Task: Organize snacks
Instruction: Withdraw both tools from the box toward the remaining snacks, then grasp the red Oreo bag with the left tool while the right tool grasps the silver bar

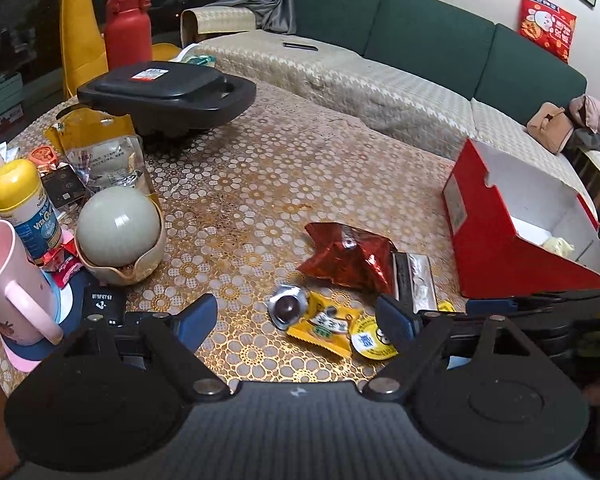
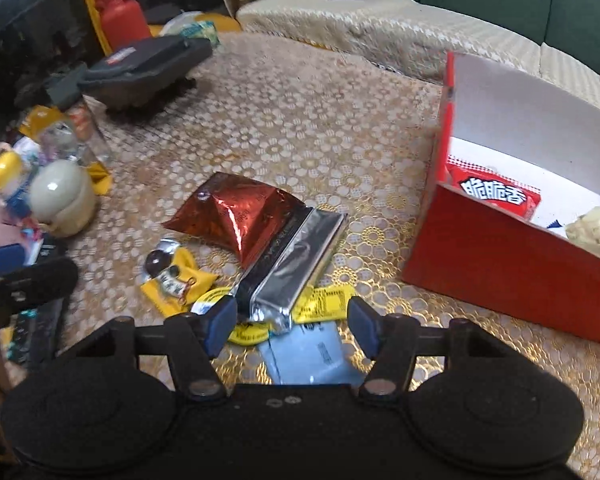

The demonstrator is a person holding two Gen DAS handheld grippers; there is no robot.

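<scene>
Both tools released: right tool (image 2: 292, 326) straddles silver packet (image 2: 296, 256) end. Packet light, slippery, crinkly; pinch flat sealed edge. Left tool (image 1: 296, 320) empty.

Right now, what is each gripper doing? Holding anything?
Left gripper: open, holding nothing, above the small snack packets.
Right gripper: open, holding nothing, its fingers either side of the silver packet.

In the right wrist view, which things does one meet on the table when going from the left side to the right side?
Round grey-green ball in its holder → yellow candy packet → red foil snack bag → silver foil pack → red box, with a red packet inside.
</scene>
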